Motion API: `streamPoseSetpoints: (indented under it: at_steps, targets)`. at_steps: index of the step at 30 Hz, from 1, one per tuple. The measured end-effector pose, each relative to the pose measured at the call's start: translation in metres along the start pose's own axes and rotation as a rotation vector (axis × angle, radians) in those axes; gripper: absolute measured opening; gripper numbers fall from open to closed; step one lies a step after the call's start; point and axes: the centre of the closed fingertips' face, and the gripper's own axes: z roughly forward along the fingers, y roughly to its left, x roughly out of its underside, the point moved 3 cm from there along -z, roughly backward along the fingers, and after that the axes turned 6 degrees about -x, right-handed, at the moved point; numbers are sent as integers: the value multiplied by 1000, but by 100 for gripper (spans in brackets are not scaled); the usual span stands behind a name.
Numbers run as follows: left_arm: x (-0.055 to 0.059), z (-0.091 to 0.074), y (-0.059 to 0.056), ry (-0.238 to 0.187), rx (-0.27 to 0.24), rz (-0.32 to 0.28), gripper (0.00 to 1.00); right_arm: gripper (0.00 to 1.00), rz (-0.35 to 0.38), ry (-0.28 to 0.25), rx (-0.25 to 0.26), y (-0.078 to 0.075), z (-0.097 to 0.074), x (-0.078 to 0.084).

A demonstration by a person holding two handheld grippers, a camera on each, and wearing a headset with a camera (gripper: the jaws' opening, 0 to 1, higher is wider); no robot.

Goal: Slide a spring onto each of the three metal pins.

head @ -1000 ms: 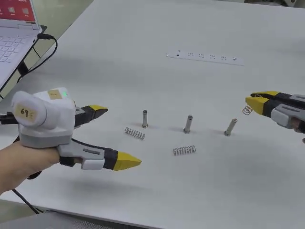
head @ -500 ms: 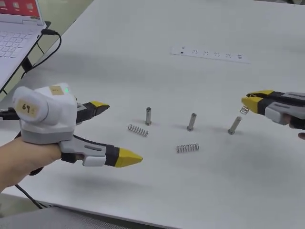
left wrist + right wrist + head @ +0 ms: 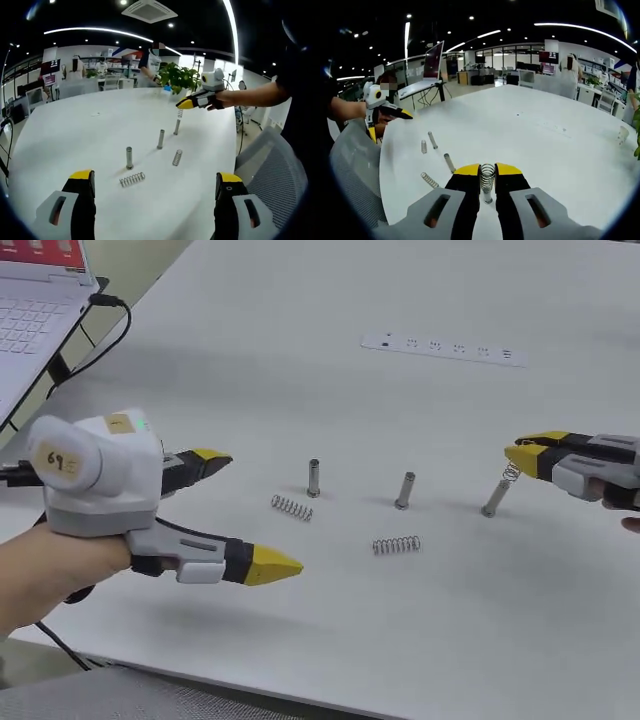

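We are clamping a spring (image 3: 512, 472) in our right fingers (image 3: 530, 457), just above the pin (image 3: 494, 498) nearest the desk's (image 3: 300, 340) right edge; left fingers (image 3: 262, 565) are gaping.

Bright, even overhead light from ceiling strips (image 3: 231, 25). Metal pins (image 3: 406, 490) cast faint soft shadows on white table (image 3: 300, 360). Gripper views: heavy fisheye bending at edges; distant office (image 3: 520, 67) slightly soft, possibly compression.
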Motion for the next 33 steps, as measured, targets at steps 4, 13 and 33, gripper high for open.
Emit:
streamPoseSetpoints:
  at_steps: [4,13,33]
  targets:
    - [0,-1,0,3,-2,0,98,8,3,1,-4,0,1,1]
    - [2,-1,0,6,-1,-4,98,8,16,4,-3,-2,1,4]
    - [4,-3,0,16,-1,-11,98,8,20,21,-9,-1,6,9]
